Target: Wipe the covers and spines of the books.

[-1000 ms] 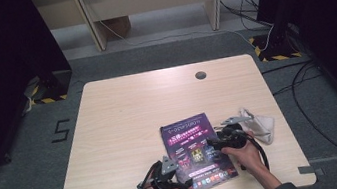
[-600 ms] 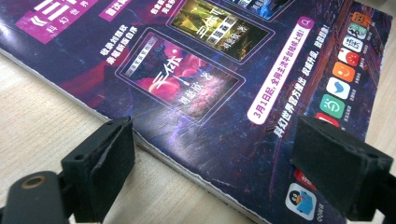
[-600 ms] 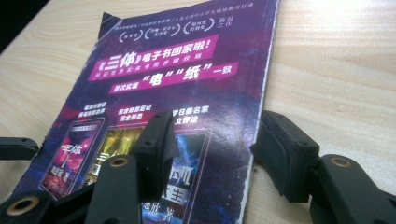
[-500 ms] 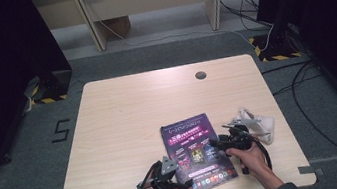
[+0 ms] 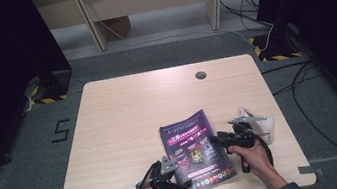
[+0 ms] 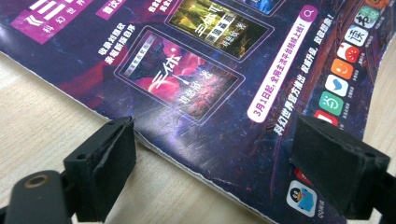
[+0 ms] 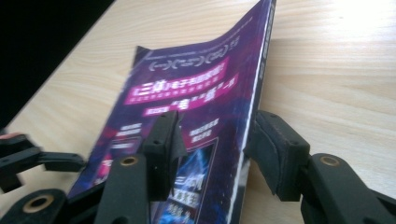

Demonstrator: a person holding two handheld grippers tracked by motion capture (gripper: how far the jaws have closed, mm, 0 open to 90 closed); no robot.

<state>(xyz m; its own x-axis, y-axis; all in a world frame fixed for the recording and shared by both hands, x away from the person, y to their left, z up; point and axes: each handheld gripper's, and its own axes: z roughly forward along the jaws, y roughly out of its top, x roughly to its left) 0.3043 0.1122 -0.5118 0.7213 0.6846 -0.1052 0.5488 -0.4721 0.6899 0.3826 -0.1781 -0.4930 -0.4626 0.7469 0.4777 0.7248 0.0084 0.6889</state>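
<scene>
A purple magazine (image 5: 192,146) lies face up near the table's front edge. My left gripper (image 5: 184,185) is at its lower left corner. In the left gripper view it (image 6: 215,154) stands open wide, one jaw on the bare wood beside the magazine (image 6: 224,70), the other over the cover. My right gripper (image 5: 215,140) is at the magazine's right edge. In the right gripper view its jaws (image 7: 215,135) have just been closing, with the raised edge of the magazine (image 7: 196,93) between them: one jaw over the cover, one outside the edge, and a gap remains.
A crumpled white cloth (image 5: 257,122) lies just right of my right hand. A round dark grommet (image 5: 200,75) sits near the far edge of the wooden table (image 5: 125,121). Cables run over the floor at the right.
My right gripper's jaws have narrowed around the magazine's right edge, and the hand has shifted only slightly. My left gripper has stayed where it was.
</scene>
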